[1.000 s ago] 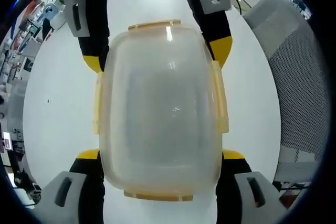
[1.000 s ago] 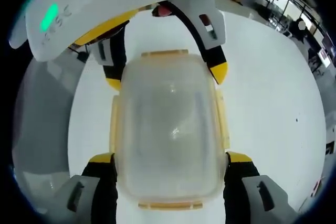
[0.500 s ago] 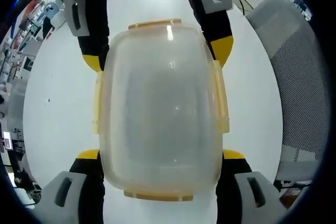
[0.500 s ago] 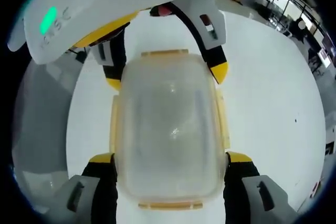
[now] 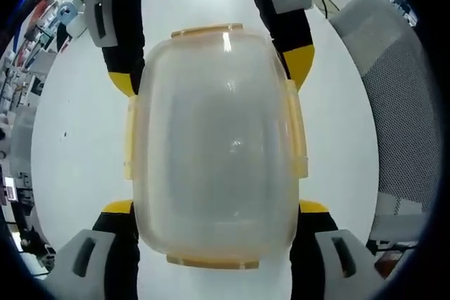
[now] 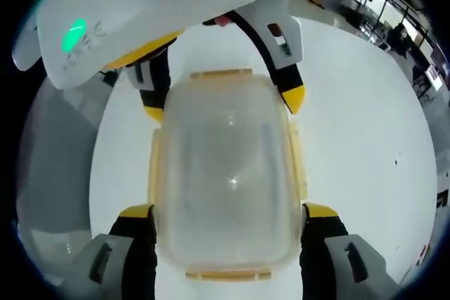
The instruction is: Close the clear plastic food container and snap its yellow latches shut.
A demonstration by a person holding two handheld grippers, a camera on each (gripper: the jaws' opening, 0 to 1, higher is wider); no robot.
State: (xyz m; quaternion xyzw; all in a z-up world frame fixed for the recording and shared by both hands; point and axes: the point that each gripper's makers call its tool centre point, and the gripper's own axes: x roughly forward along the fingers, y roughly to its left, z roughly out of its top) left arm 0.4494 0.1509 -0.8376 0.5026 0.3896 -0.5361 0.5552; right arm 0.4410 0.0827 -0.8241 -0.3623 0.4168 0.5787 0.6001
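Container (image 5: 214, 152) flanked by both tools' jaws, white table (image 5: 77, 138) around

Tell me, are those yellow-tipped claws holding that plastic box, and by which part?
Both seem to: the left gripper and the right gripper straddle opposite ends of the clear container, jaws against its long sides by the yellow latches.

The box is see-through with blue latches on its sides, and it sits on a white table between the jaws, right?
Not quite: the latches are yellow, not blue, as the left gripper view shows. The rest holds: the see-through box sits on the white table between the jaws.
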